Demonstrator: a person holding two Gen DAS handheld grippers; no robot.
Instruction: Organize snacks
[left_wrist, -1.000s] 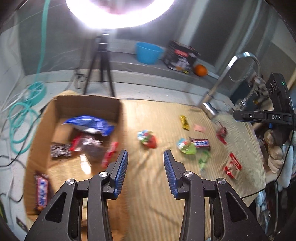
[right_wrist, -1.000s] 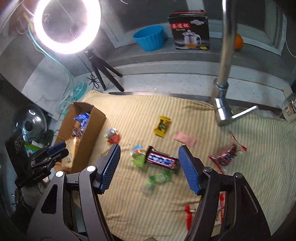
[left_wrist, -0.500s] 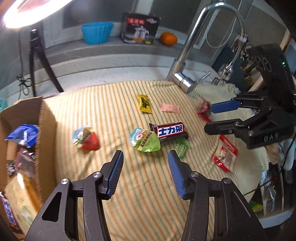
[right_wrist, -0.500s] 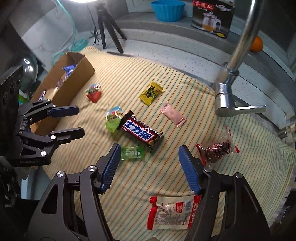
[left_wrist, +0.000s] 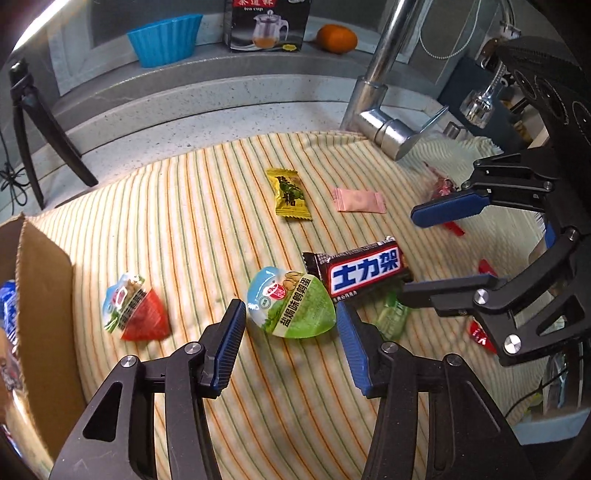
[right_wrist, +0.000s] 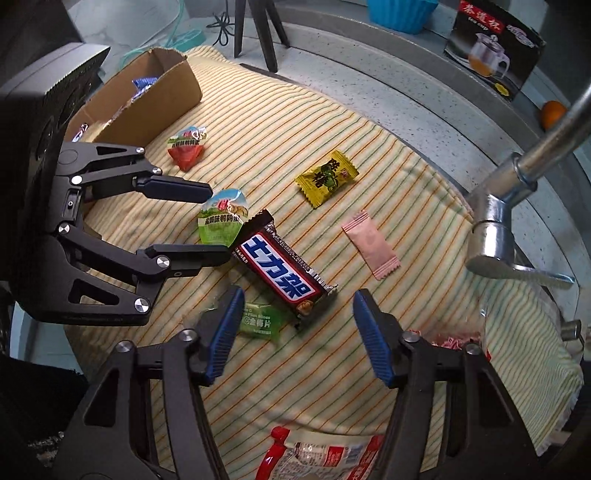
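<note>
Snacks lie scattered on a striped cloth (left_wrist: 192, 206). A green-topped snack cup (left_wrist: 291, 302) sits flat between the tips of my left gripper (left_wrist: 288, 332), which stands open around it, pads not pressing. Against it rests a dark chocolate bar (right_wrist: 284, 273) with blue lettering. My right gripper (right_wrist: 299, 328) hangs just above the bar's near end and a small green candy (right_wrist: 258, 325); its jaws are closing with nothing gripped. From the right wrist view the left gripper (right_wrist: 218, 225) straddles the cup (right_wrist: 221, 221). A cardboard box (right_wrist: 147, 110) holding several snacks stands at the cloth's left end.
A red triangular pack (left_wrist: 136, 314), a yellow candy (left_wrist: 291, 195) and a pink sachet (left_wrist: 358, 199) lie farther out. A red-and-white packet (right_wrist: 325, 458) lies near the front edge. A chrome faucet (left_wrist: 384, 122) rises at the back right, a tripod (left_wrist: 33, 110) at the back left.
My left gripper swung right from above the box and came down around the green cup, jaws wider. My right gripper dropped toward the chocolate bar, rolled, and its jaws narrowed.
</note>
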